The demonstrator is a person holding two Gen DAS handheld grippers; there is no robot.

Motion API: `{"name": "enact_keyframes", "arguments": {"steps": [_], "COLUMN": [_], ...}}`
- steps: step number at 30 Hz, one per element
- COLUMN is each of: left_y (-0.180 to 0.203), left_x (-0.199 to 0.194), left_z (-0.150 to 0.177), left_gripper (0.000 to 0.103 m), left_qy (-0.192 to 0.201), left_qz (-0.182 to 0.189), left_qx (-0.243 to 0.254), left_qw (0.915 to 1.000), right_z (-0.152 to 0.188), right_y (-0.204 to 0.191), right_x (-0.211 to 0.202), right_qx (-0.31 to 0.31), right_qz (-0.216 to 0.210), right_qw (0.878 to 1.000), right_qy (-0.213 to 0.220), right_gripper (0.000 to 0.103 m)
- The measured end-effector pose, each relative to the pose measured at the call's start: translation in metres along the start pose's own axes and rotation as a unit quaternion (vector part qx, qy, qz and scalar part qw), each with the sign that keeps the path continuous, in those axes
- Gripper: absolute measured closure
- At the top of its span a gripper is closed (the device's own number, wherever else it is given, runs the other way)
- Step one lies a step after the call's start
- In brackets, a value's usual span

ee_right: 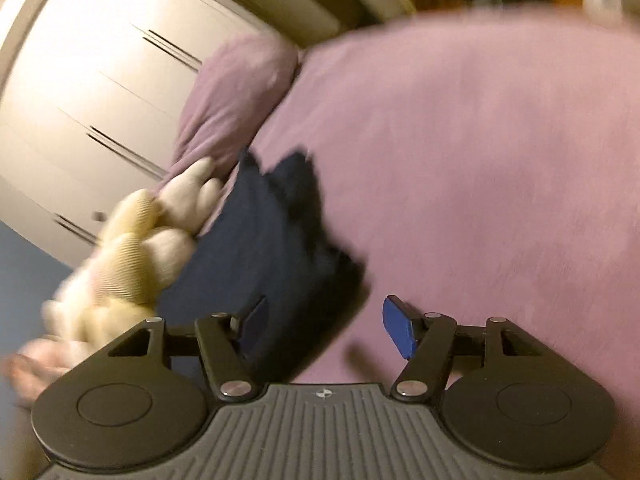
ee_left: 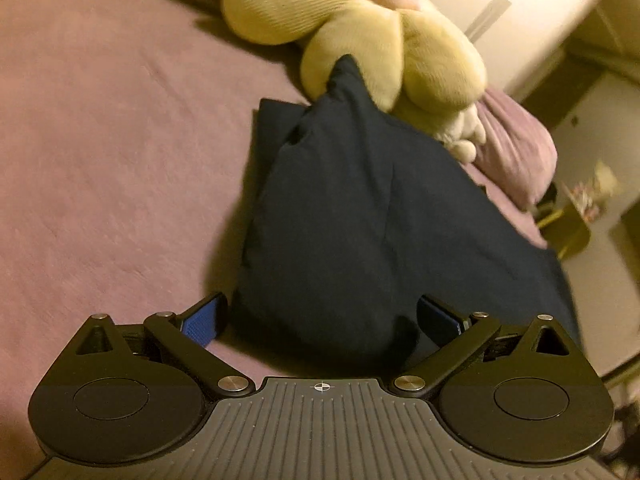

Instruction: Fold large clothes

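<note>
Our navy garment (ee_left: 352,216) lies bunched on the purple bed (ee_left: 100,140), long axis running away toward the plush toy (ee_left: 360,40). Left claw (ee_left: 320,320) is nearest, spread around its near end; right claw (ee_right: 324,328) is spread and empty, with the garment off to its left.

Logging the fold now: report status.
Both claws open, left claw, right claw, nothing gripped. Dark garment bunched on bed. Plush toy touching its far end.
</note>
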State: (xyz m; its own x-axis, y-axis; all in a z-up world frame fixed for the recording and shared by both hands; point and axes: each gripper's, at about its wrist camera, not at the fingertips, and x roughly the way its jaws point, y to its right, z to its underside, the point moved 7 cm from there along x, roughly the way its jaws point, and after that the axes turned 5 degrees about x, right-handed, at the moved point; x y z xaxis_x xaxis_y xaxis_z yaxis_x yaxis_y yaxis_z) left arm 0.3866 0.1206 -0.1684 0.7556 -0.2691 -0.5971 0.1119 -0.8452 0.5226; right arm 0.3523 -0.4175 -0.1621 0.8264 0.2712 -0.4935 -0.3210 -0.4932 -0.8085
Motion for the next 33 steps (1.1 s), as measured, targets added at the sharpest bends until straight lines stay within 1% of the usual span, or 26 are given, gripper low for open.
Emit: {"name": "enact_keyframes", "arguments": {"steps": [1, 2, 5, 6, 7, 8, 9, 10, 12, 13, 14, 15, 17, 18, 20, 23, 25, 28, 29, 31, 32, 33], "left_y": [0.001, -0.001, -0.003, -0.002, -0.001, -0.002, -0.003, -0.005, -0.007, -0.007, -0.007, -0.005, 0.002, 0.006, 0.011, 0.016, 0.016, 0.006, 0.0, -0.013, -0.021, -0.03], "left_x": [0.004, 0.008, 0.025, 0.028, 0.031, 0.033, 0.035, 0.035, 0.033, 0.029, 0.024, 0.017, 0.002, -0.008, -0.027, -0.06, -0.083, -0.122, -0.133, -0.148, -0.152, -0.155], "left_z": [-0.002, -0.003, -0.013, -0.015, -0.017, -0.018, -0.02, -0.021, -0.023, -0.025, -0.024, -0.025, -0.027, -0.028, -0.027, -0.017, -0.002, 0.029, 0.04, 0.063, 0.072, 0.076], "left_gripper": [0.0, 0.0, 0.0, 0.001, 0.001, 0.006, 0.013, 0.016, 0.033, 0.04, 0.05, 0.057, 0.062, 0.064, 0.067, 0.067, 0.067, 0.066, 0.065, 0.056, 0.048, 0.047], "left_qy": [-0.004, -0.005, -0.006, -0.005, -0.006, -0.008, -0.009, -0.011, -0.013, -0.011, -0.006, 0.0, 0.012, 0.019, 0.026, 0.024, 0.013, -0.008, -0.016, -0.029, -0.034, -0.034], "left_qz": [0.011, 0.011, 0.003, 0.001, -0.002, -0.008, -0.017, -0.019, -0.009, -0.001, 0.01, 0.02, 0.032, 0.041, 0.055, 0.072, 0.073, 0.072, 0.068, 0.044, 0.013, -0.018], "left_qx": [-0.022, -0.038, -0.071, -0.075, -0.077, -0.08, -0.085, -0.093, -0.103, -0.106, -0.106, -0.103, -0.086, -0.076, -0.067, -0.051, -0.038, -0.035, -0.04, -0.049, -0.05, -0.052], "left_qw": [0.9997, 0.9992, 0.9975, 0.9972, 0.997, 0.9967, 0.9962, 0.9954, 0.9945, 0.9943, 0.9943, 0.9945, 0.9957, 0.9961, 0.9959, 0.9958, 0.9965, 0.9968, 0.9968, 0.9974, 0.9981, 0.9979], "right_z": [0.001, 0.0, -0.008, -0.009, -0.01, -0.012, -0.014, -0.014, -0.015, -0.015, -0.015, -0.014, -0.011, -0.01, -0.009, -0.007, -0.002, 0.015, 0.024, 0.043, 0.053, 0.062], "right_y": [0.004, 0.005, 0.007, 0.005, 0.005, 0.003, 0.0, -0.001, -0.002, -0.003, -0.004, -0.007, -0.017, -0.022, -0.031, -0.043, -0.041, -0.028, -0.022, -0.012, -0.006, -0.002], "right_x": [0.007, 0.013, 0.034, 0.042, 0.051, 0.061, 0.07, 0.076, 0.087, 0.09, 0.09, 0.088, 0.081, 0.076, 0.066, 0.046, 0.026, -0.012, -0.028, -0.058, -0.074, -0.086], "right_qx": [0.032, 0.048, 0.107, 0.121, 0.138, 0.152, 0.16, 0.163, 0.174, 0.174, 0.166, 0.15, 0.104, 0.089, 0.061, 0.024, 0.014, 0.012, 0.006, -0.011, -0.027, -0.041], "right_qz": [-0.013, -0.02, -0.029, -0.033, -0.028, -0.021, -0.02, -0.018, -0.012, -0.009, -0.003, 0.004, 0.018, 0.019, 0.017, 0.006, 0.009, 0.01, 0.016, 0.023, 0.029, 0.033], "right_qw": [0.999, 0.999, 0.994, 0.992, 0.99, 0.988, 0.987, 0.986, 0.984, 0.985, 0.986, 0.989, 0.994, 0.996, 0.998, 1.0, 1.0, 1.0, 1.0, 0.999, 0.999, 0.998], "right_qy": [-0.014, -0.017, -0.011, -0.013, -0.015, -0.017, -0.017, -0.017, -0.016, -0.015, -0.013, -0.011, -0.002, 0.002, 0.006, 0.01, 0.007, -0.007, -0.016, -0.029, -0.033, -0.035], "right_gripper": [0.038, 0.038, 0.04, 0.041, 0.046, 0.047, 0.049, 0.051, 0.057, 0.061, 0.065, 0.068, 0.075, 0.077, 0.081, 0.082, 0.082, 0.082, 0.082, 0.082, 0.081, 0.081]}}
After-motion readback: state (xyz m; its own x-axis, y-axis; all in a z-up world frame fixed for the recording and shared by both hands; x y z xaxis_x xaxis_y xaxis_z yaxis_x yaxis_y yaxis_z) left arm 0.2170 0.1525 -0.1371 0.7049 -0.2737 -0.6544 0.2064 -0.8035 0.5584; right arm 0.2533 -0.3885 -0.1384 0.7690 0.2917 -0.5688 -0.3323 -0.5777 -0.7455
